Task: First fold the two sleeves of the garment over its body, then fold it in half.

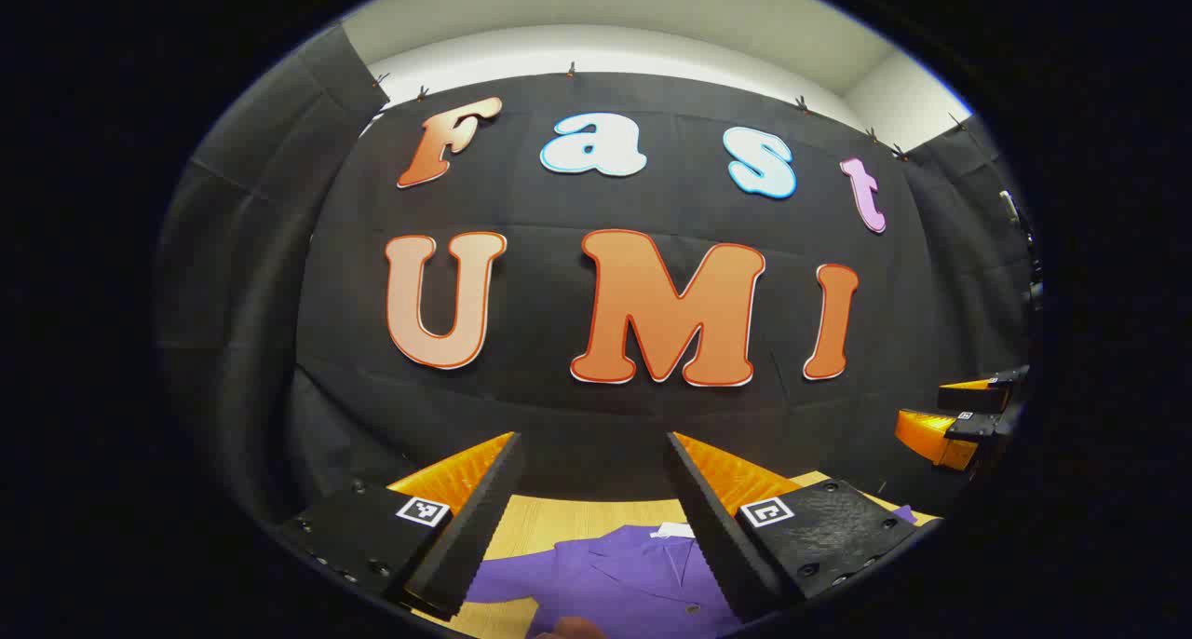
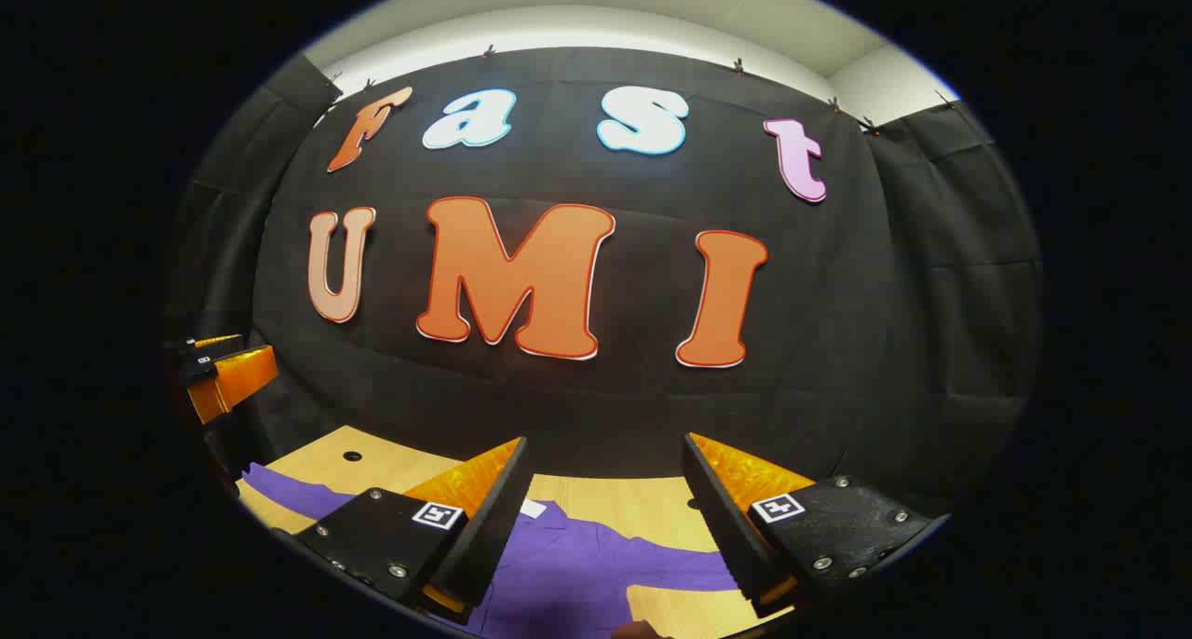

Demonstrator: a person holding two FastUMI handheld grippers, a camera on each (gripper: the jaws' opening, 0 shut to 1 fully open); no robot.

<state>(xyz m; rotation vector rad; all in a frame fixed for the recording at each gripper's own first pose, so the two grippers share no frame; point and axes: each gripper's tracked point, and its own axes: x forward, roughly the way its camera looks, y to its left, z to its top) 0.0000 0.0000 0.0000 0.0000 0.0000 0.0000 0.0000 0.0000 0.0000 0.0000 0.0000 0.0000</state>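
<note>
A purple collared garment [image 1: 624,574] lies flat on the wooden table [image 1: 549,518], with a white label at its collar. My left gripper [image 1: 592,443] hangs above it, open, with nothing between its fingers. In the right gripper view the same garment [image 2: 577,564] spreads below, one sleeve [image 2: 680,578] reaching right and the other sleeve [image 2: 289,490] reaching left. My right gripper [image 2: 605,443] is also raised over the garment and open, holding nothing. Each gripper appears at the edge of the other's view: the right gripper [image 1: 931,414] and the left gripper [image 2: 233,360]. Both point at the back wall.
The black cloth wall stands just behind the table's far edge. A small round hole [image 2: 352,455] sits in the table top at the back left. Bare wood [image 2: 633,504] shows beyond the collar.
</note>
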